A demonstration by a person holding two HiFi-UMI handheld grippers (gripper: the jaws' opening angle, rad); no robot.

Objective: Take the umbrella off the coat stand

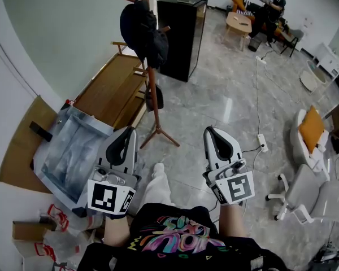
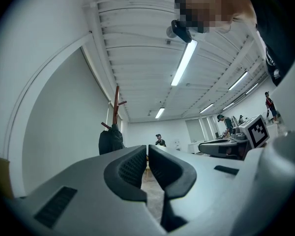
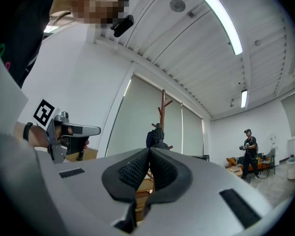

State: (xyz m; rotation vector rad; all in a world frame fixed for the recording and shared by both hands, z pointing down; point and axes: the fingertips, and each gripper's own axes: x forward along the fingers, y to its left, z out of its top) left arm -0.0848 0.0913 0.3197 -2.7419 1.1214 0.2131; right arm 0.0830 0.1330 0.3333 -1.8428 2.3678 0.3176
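Observation:
A wooden coat stand (image 1: pixel 151 75) rises from the grey floor ahead of me, left of centre. A black bundle (image 1: pixel 143 31) hangs from its upper pegs, and a smaller black item (image 1: pixel 155 98) hangs lower on the pole. I cannot tell which of them is the umbrella. My left gripper (image 1: pixel 126 132) and right gripper (image 1: pixel 210 132) are held side by side well short of the stand, both shut and holding nothing. In the left gripper view the stand (image 2: pixel 116 106) and the bundle (image 2: pixel 110 140) stand far beyond the left gripper (image 2: pixel 147 154). The right gripper view shows the bundle (image 3: pixel 156 136) above the right gripper (image 3: pixel 149 154).
A black cabinet (image 1: pixel 182 35) stands right of the stand, and a low wooden bench (image 1: pixel 107 92) runs along the wall to its left. Plastic-wrapped goods (image 1: pixel 73 151) and cardboard (image 1: pixel 20 151) lie at the near left. White chairs (image 1: pixel 311 191) and a power strip (image 1: pixel 263 143) are on the right. A person (image 1: pixel 271 7) is far back.

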